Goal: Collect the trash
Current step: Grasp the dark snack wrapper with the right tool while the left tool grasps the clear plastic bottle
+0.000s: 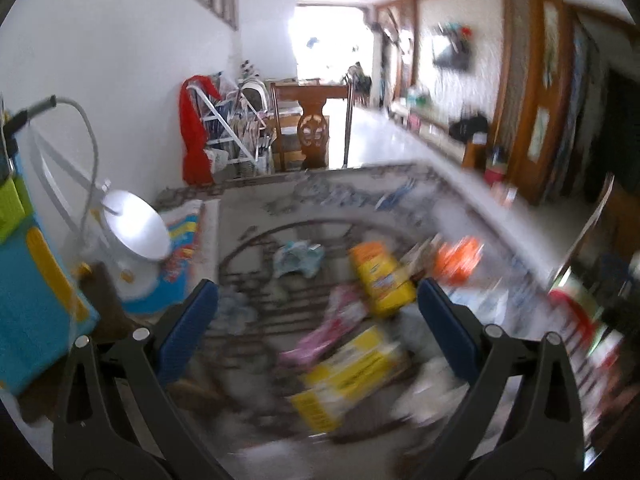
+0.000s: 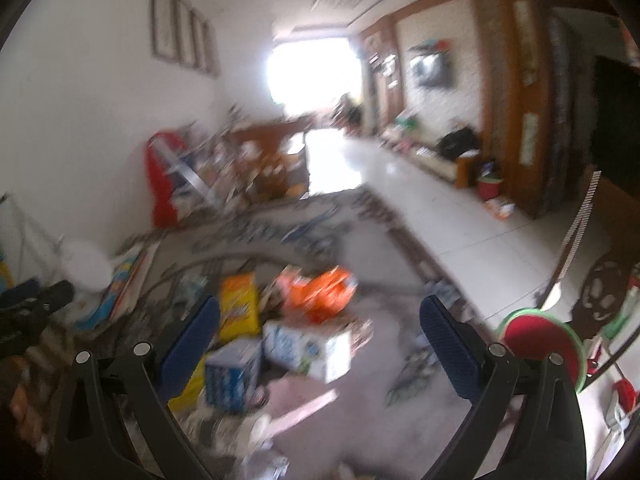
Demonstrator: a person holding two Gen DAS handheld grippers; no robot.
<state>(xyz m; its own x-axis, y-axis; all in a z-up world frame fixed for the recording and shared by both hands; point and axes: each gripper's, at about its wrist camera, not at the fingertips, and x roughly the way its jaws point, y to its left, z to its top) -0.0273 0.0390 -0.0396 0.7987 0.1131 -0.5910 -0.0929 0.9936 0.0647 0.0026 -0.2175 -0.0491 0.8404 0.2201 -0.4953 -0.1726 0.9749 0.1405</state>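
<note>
Jaws spread wide and empty on left gripper point(image 1: 318, 300) and right gripper point(image 2: 320, 316), above trash point(image 2: 280, 332) strewn mid-rug point(image 2: 372, 408).

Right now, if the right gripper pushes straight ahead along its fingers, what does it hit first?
Probably the white carton, lying on the rug between the open right gripper fingers, with the orange wrapper just behind. Motion blur makes depth uncertain.
</note>
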